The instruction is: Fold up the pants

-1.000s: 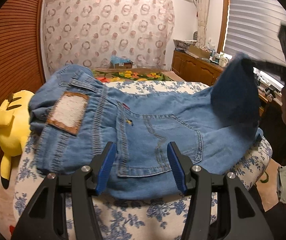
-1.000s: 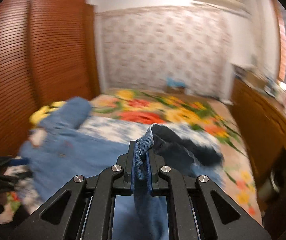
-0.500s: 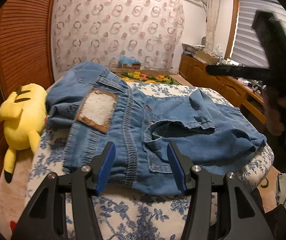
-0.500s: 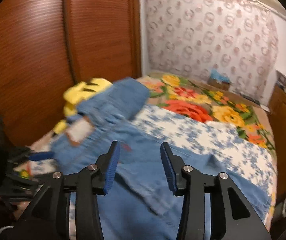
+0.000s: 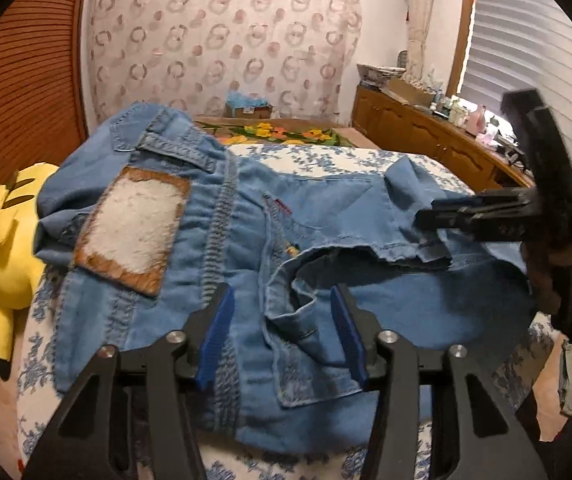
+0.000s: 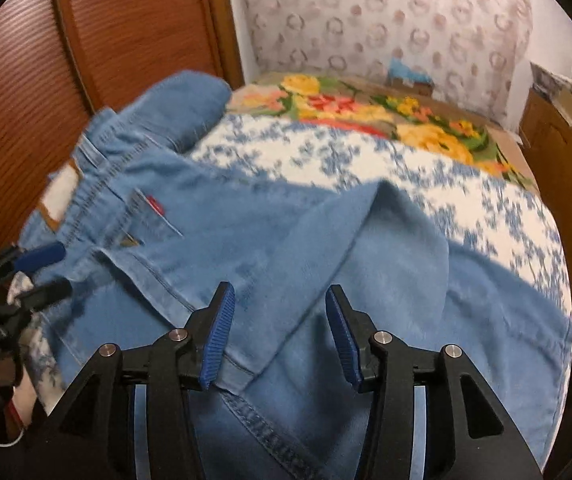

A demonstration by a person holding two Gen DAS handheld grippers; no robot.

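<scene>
Left wrist view: the left claw (image 5: 282,336) stands wide apart at the bottom centre of the frame, its blue pads on either side of a pocket seam, holding nothing. The pants (image 5: 214,248), light blue denim, lie spread across the bed (image 5: 326,160) with its blue-flowered white cover, filling the middle of the frame. Their waistband with a brown-edged white patch (image 5: 134,228) sits at centre left, and a leg is folded back over the seat at centre right, showing its darker inside. A yellow plush toy (image 5: 6,248) lies at the left edge, touching the denim. At the right edge the right claw (image 5: 426,216) reaches in low over the folded leg; from here I cannot tell how wide it is.

Right wrist view: the right claw (image 6: 280,336) is wide at the bottom centre, empty, above a folded hem of the pants (image 6: 286,248). The left claw (image 6: 52,272) shows at the left edge, fingers apart.
</scene>
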